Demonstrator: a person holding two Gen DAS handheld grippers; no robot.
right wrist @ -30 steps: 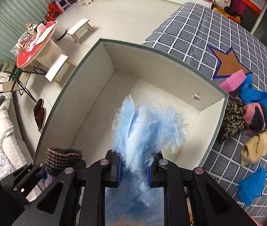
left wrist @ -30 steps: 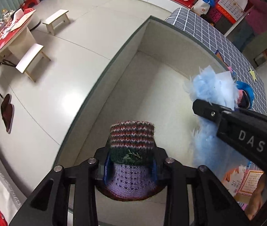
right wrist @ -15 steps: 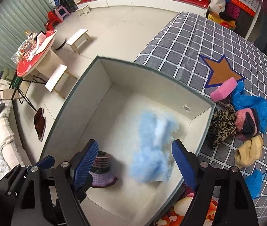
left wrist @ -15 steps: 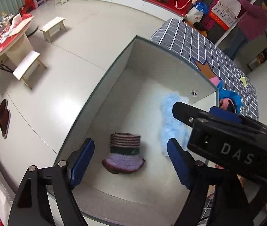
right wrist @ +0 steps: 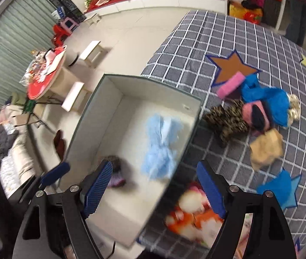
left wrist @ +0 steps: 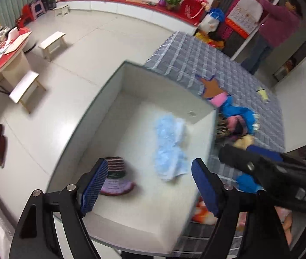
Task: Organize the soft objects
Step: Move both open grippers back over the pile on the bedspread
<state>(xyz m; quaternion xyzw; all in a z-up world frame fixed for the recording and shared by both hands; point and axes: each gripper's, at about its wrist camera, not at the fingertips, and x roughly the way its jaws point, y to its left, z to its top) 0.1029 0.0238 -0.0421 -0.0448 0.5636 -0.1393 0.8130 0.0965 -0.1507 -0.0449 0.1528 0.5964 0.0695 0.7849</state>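
With both items dropped in the white box (right wrist: 118,99), left gripper (left wrist: 148,185) and right gripper (right wrist: 155,187) gape empty; next, reach rightward for the leopard-print cloth (right wrist: 226,118).

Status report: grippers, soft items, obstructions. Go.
Left hand-held gripper open, empty; right hand-held gripper likewise. Knit hat, blue fluffy piece in box. Nothing obstructing.

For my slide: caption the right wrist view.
Open right hand-held gripper above box holding blue fluff and knit hat.

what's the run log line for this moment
left gripper: open, empty | right gripper: open, empty | knit hat, blue fluffy item: in box
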